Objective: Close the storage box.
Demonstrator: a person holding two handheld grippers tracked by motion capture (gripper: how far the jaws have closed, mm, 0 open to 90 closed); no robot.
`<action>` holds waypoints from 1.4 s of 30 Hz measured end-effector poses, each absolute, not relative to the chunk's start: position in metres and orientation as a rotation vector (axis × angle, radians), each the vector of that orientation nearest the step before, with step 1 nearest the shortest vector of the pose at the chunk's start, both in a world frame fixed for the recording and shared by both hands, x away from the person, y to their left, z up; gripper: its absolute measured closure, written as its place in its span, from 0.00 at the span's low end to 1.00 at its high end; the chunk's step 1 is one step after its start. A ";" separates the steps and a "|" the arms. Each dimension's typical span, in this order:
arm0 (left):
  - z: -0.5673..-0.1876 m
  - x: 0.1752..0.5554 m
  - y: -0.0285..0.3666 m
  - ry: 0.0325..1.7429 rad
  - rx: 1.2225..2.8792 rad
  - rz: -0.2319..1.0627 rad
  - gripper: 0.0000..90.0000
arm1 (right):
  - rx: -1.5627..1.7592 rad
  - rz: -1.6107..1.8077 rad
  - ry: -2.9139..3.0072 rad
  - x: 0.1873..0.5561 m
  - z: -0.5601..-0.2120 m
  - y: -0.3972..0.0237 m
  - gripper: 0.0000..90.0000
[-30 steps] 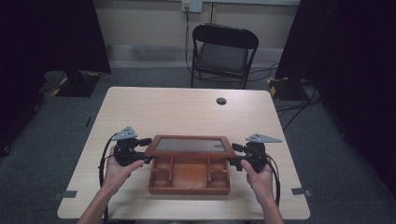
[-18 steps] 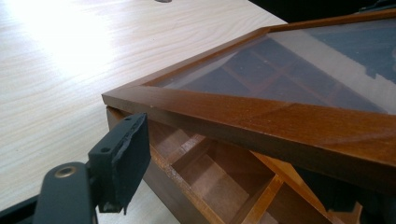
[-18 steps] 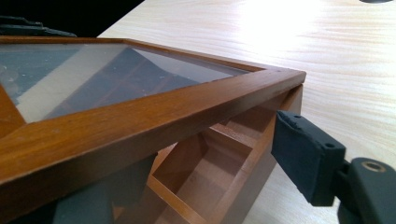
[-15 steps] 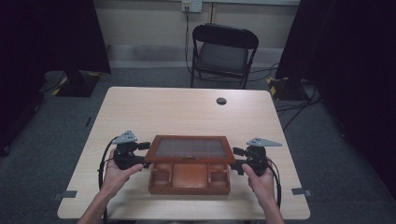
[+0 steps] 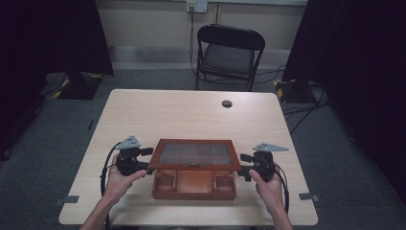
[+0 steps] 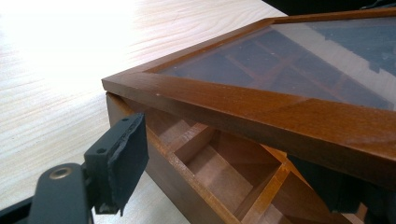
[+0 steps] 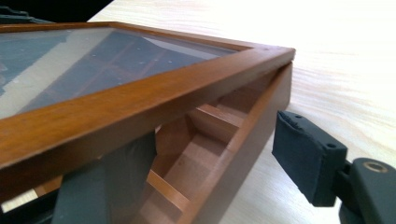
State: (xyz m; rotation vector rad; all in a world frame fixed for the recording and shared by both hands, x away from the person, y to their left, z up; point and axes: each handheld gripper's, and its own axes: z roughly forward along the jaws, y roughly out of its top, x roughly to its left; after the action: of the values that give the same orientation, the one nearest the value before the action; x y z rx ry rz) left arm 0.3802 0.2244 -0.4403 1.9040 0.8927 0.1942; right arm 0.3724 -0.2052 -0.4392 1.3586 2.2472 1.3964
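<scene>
We see glass lid (image 5: 194, 154) half-raised over wooden box (image 5: 194, 184) between left claw (image 5: 141, 159) and right claw (image 5: 245, 165); both claws apart, straddling box side walls (lid long axis runs claw to claw).

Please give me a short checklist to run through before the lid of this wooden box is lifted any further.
1. Lid raised at its front edge: ok, a gap shows in both gripper views.
2. Left gripper at the box's left side, one of its fingers outside the wall: ok.
3. Right gripper at the right side, one of its fingers outside the wall: ok.
4. Fingers pressing firmly on lid or box: cannot tell.
5. Compartments free of loose items: ok where visible.
6. Table behind the box free for the swing: ok.
</scene>
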 end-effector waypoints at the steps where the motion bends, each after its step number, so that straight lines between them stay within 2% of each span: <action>1: -0.440 0.380 0.224 0.890 1.907 0.198 0.23 | 1.369 1.389 2.245 0.372 -0.440 -0.207 0.34; 10: -0.441 0.379 0.225 0.889 1.918 0.206 0.23 | 1.397 1.345 2.213 0.376 -0.435 -0.221 0.34; 19: -0.442 0.379 0.224 0.891 1.906 0.194 0.23 | 1.401 1.374 2.106 0.382 -0.414 -0.232 0.35; 28: -0.443 0.378 0.224 0.892 1.914 0.196 0.23 | 1.217 1.487 2.147 0.383 -0.377 -0.203 0.36; 42: -0.443 0.378 0.224 0.888 1.921 0.196 0.23 | 0.944 1.502 2.444 0.380 -0.340 -0.148 0.38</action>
State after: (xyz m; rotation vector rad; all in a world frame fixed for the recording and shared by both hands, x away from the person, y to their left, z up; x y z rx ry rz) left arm 0.3779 0.2241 -0.4434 1.9205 0.8880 0.1964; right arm 0.3799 -0.1476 -0.3399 0.9435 2.4444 1.5022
